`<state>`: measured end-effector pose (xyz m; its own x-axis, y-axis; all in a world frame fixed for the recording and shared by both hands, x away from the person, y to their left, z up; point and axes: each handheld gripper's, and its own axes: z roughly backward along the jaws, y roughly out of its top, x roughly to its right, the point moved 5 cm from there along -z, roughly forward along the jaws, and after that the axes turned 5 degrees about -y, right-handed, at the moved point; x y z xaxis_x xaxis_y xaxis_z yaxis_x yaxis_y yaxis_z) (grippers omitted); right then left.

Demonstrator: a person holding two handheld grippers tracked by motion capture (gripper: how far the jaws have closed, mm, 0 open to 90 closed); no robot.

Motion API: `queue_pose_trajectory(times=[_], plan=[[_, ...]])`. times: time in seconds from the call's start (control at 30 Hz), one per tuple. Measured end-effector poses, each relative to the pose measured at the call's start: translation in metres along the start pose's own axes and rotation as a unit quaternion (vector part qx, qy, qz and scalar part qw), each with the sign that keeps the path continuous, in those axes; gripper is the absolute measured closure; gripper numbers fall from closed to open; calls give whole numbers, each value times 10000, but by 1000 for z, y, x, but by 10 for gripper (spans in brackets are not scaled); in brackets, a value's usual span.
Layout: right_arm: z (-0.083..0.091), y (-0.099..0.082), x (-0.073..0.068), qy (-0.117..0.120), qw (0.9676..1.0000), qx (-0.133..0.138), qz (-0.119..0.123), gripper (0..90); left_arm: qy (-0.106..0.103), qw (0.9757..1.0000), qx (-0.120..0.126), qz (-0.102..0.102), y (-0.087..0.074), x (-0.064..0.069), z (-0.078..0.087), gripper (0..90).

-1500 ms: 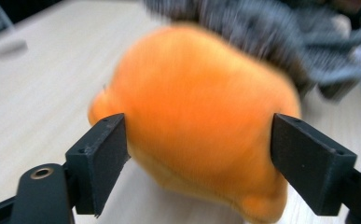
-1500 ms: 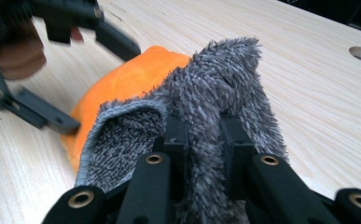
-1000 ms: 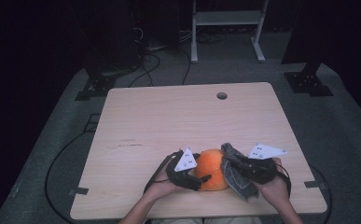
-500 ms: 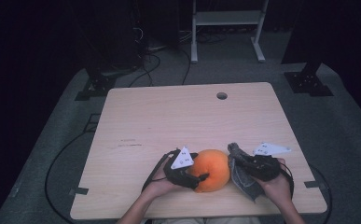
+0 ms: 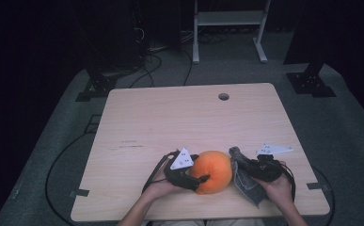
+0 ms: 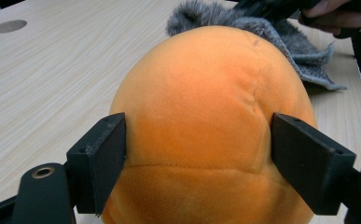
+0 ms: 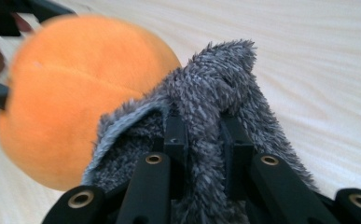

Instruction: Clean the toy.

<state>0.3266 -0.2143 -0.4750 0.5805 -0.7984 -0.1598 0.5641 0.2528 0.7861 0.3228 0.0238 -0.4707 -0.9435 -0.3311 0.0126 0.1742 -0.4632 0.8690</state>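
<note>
A round orange plush ball [image 5: 213, 170] rests on the wooden table [image 5: 179, 117] near its front edge. My left gripper [image 5: 202, 182] comes in from the left and is shut on the ball, a pad [image 6: 108, 154] pressing into each side of the ball [image 6: 206, 116]. Right of it, my right gripper [image 5: 240, 165] is shut on a grey fuzzy cloth [image 5: 245, 186]. In the right gripper view the cloth [image 7: 215, 79] bunches up between the jaws of that gripper [image 7: 204, 135], just beside the ball [image 7: 75, 93]. The cloth's lower end hangs onto the table.
The tabletop has a round cable hole [image 5: 224, 96] at the back. Bare wood stretches behind and left of the ball. A white shelf frame [image 5: 229, 28] and black stands with cables stand on the floor beyond the table.
The right gripper has drawn the grey cloth down and to the right, off the ball's right side. More of the ball shows. The left gripper has stayed put.
</note>
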Motion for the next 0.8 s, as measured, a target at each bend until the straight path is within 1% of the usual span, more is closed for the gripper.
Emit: queue_pose_trajectory(times=[0.03, 0.1, 0.13, 0.17, 0.23, 0.27, 0.3, 0.33, 0.37, 0.4, 0.43, 0.47, 0.53, 0.57, 0.6, 0.63, 0.67, 0.7, 0.73, 0.77, 0.8], plan=[[4, 3, -2, 35, 9999, 119, 2, 748, 0, 10000, 3, -28, 0, 1, -1, 200], [11, 15, -10, 246, 9986, 468, 6, 747, -9, 9999, -8, -108, 2, 4, -3, 200], [16, 24, -18, 387, 9968, 691, 76, 747, -10, 9998, -29, -187, 4, 6, -5, 200], [18, 31, -27, 435, 9956, 798, 232, 746, -11, 9997, -34, -232, 5, 8, -6, 200], [16, 35, -37, 519, 9947, 791, 397, 745, -29, 9995, -41, -300, 7, 11, -6, 200], [13, 34, -40, 541, 9948, 705, 488, 745, -70, 9995, -43, -314, 9, 13, -5, 196], [7, 29, -44, 422, 9953, 508, 708, 745, -97, 9995, -44, -285, 11, 12, -3, 180], [5, 26, -46, 328, 9948, 483, 832, 745, -137, 9996, -45, -226, 15, 12, 0, 163], [5, 25, -46, 326, 9947, 490, 843, 745, -162, 9997, -9, -169, 18, 11, 3, 140], [6, 25, -46, 335, 9948, 463, 847, 745, -148, 9998, 97, -93, 22, 9, 7, 132], [8, 23, -44, 307, 9949, 433, 862, 746, -113, 9998, 111, -93, 24, 7, 9, 121], [9, 22, -43, 280, 9949, 422, 871, 745, -96, 9999, 54, -50, 24, 5, 9, 111], [12, 18, -39, 317, 9952, 409, 832, 745, -161, 9995, -274, 68, 16, 3, 2, 67], [13, 18, -39, 321, 9952, 407, 834, 745, -196, 9991, -365, 125, 12, 2, -1, 44], [13, 17, -39, 323, 9951, 395, 842, 745, -346, 9981, -426, 278, 7, 2, -7, 25], [13, 17, -40, 312, 9949, 388, 875, 745, -365, 9978, -459, 308, 4, 2, -10, 24], [13, 17, -42, 287, 9947, 391, 910, 745, -352, 9980, -449, 290, 4, 2, -12, 25], [14, 17, -43, 233, 9945, 392, 945, 744, -365, 9981, -439, 209, 5, 3, -10, 79], [14, 17, -43, 180, 9943, 390, 976, 743, -262, 9988, -403, -15, 7, 5, -8, 147], [15, 18, -43, 141, 9945, 396, 960, 743, -162, 9990, -332, -233, 9, 6, -5, 230], [17, 19, -42, 114, 9947, 417, 932, 743, -63, 9988, -263, -419, 12, 9, -3, 274]])
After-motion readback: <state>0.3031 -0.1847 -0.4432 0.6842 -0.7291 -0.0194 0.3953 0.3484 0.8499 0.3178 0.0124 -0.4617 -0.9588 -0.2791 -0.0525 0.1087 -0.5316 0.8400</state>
